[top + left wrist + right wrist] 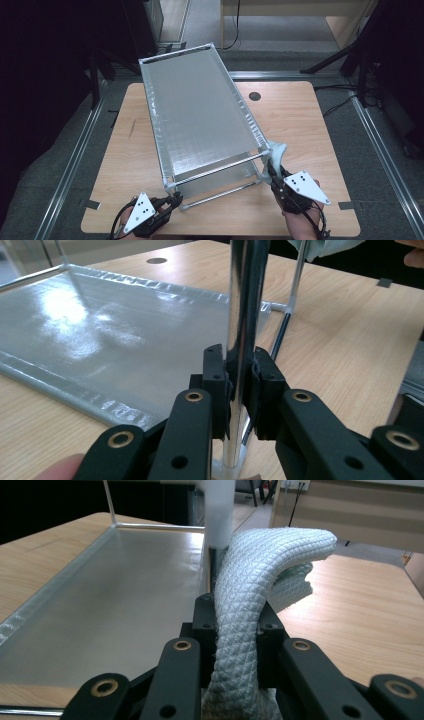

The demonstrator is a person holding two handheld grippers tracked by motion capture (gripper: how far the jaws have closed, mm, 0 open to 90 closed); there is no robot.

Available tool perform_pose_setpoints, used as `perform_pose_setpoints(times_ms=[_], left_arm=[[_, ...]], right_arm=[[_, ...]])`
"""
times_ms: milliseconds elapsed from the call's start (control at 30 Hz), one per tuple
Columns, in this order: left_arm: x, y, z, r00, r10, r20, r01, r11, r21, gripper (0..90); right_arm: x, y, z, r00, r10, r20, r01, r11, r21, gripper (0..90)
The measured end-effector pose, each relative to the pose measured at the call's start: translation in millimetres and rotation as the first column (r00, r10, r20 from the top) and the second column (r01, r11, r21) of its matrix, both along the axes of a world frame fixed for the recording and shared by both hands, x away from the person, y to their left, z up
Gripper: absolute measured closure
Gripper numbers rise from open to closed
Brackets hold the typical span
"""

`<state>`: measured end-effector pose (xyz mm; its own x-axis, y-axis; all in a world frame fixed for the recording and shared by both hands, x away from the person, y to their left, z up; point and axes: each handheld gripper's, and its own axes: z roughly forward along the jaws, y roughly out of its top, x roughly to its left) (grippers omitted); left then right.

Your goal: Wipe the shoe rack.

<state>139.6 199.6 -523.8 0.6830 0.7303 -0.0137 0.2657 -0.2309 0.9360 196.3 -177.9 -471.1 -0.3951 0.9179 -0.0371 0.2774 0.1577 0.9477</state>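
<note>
Two grippers, both closed on something. Left gripper [239, 385]: jaws nearly together, pads pressed on either side of the upright chrome metal post [245, 315] at the near left corner of the rack. Grip sits low on the post, a little above its pale plastic foot [227, 467] on the desk. In the high view the left gripper [175, 200] lies at the rack's near left corner, close to the front edge of the desk.

Right gripper [235, 630]: jaws drawn in on a folded pale blue-white quilted cloth [260, 575], squeezed between the pads; its free end arches up and over to the right. Cloth touches the near right corner post [218, 510] of the rack. In the high view the right gripper [272, 172] holds the cloth [276, 151] against that corner, at upper-shelf height.

Rack: two-tier frame of chrome rods with silver-grey sheet shelves [200, 105], standing lengthwise on the light wooden desk [310, 130], far end overhanging the desk's back edge. Lower shelf [100, 330] glossy, reflecting light.
</note>
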Motion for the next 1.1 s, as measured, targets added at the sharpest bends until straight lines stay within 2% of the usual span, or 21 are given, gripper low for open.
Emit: perform_pose_setpoints(times_ms=[167, 233, 300, 333, 367, 433, 467, 533, 567, 633, 700, 800, 867, 900, 967, 1033, 1100], left_arm=[[0.5, -5.1, -0.9, 0.9998, 0.022, 0.005, -0.022, 0.9997, -0.008, 81.2], [1.6, -8.3, -0.3, 0.9997, 0.024, 0.006, -0.024, 0.9997, -0.007, 81.3], [2.7, -11.6, 0.2, 0.9997, 0.023, 0.006, -0.023, 0.9997, -0.009, 81.3], [3.2, -14.0, 0.2, 0.9998, 0.020, 0.008, -0.020, 0.9998, -0.007, 81.3], [3.4, -15.9, 0.4, 0.9999, 0.013, 0.004, -0.013, 0.9999, -0.007, 81.4], [3.6, -19.7, 0.1, 1.0000, 0.000, 0.005, 0.000, 1.0000, -0.008, 81.4], [2.9, -22.7, -0.6, 0.9999, -0.011, 0.006, 0.011, 0.9999, -0.006, 81.4], [1.1, -26.5, -1.5, 0.9994, -0.032, 0.013, 0.032, 0.9994, -0.009, 81.4], [-0.1, -28.3, -2.1, 0.9991, -0.038, 0.017, 0.038, 0.9992, -0.010, 81.3], [-1.6, -30.0, -3.0, 0.9991, -0.037, 0.020, 0.038, 0.9991, -0.018, 81.3], [-1.8, -29.7, -3.6, 0.9992, -0.035, 0.019, 0.035, 0.9991, -0.023, 81.2], [-2.1, -29.4, -3.7, 0.9993, -0.036, 0.001, 0.036, 0.9988, -0.033, 80.7], [-2.8, -29.7, -3.7, 0.9994, -0.034, -0.004, 0.034, 0.9989, -0.031, 80.3], [-3.1, -30.4, -4.3, 0.9993, -0.036, -0.006, 0.035, 0.9991, -0.022, 80.0], [-2.9, -33.3, -7.0, 0.9991, -0.041, -0.015, 0.041, 0.9992, 0.003, 78.2], [-4.4, -35.6, -8.0, 0.9993, -0.036, -0.008, 0.036, 0.9992, 0.017, 77.9], [-6.1, -36.1, -6.8, 0.9996, -0.029, 0.007, 0.029, 0.9995, 0.016, 79.4]], right_arm=[[3.8, 0.7, -8.7, 0.9995, -0.005, -0.030, 0.004, 1.000, -0.011, 77.6], [5.0, 2.2, -15.8, 0.9968, -0.018, -0.078, 0.016, 1.000, -0.020, 77.0], [7.2, 4.9, -25.5, 0.9916, -0.026, -0.127, 0.018, 0.997, -0.069, 76.7], [7.9, 5.3, -30.0, 0.9890, -0.029, -0.145, 0.018, 0.997, -0.078, 76.8], [9.1, 6.3, -36.9, 0.9819, -0.026, -0.188, 0.012, 0.997, -0.078, 77.0], [10.1, 9.7, -45.1, 0.9706, -0.006, -0.241, -0.018, 0.995, -0.101, 77.2], [10.1, 13.0, -48.6, 0.9626, 0.025, -0.270, -0.055, 0.993, -0.107, 77.2], [8.6, 24.6, -54.3, 0.9427, 0.098, -0.319, -0.147, 0.980, -0.131, 77.3], [8.2, 29.5, -55.4, 0.9410, 0.112, -0.319, -0.166, 0.975, -0.148, 77.3], [11.3, 32.4, -53.6, 0.9492, 0.095, -0.300, -0.147, 0.976, -0.158, 77.3], [18.5, 26.4, -50.1, 0.9587, 0.055, -0.279, -0.096, 0.986, -0.133, 77.5], [25.2, 12.8, -44.0, 0.9738, -0.009, -0.227, -0.017, 0.994, -0.109, 77.6], [23.4, 8.1, -37.7, 0.9842, -0.016, -0.176, -0.003, 0.994, -0.108, 77.6], [20.3, 6.9, -31.6, 0.9911, -0.012, -0.132, -0.003, 0.994, -0.112, 77.7], [14.3, 7.5, -18.5, 0.9987, -0.008, -0.050, 0.002, 0.994, -0.113, 77.8], [6.8, 9.2, -0.1, 0.9987, 0.002, 0.051, 0.004, 0.994, -0.106, 77.8], [2.4, 10.5, 11.6, 0.9935, 0.003, 0.114, 0.009, 0.994, -0.110, 77.8]])
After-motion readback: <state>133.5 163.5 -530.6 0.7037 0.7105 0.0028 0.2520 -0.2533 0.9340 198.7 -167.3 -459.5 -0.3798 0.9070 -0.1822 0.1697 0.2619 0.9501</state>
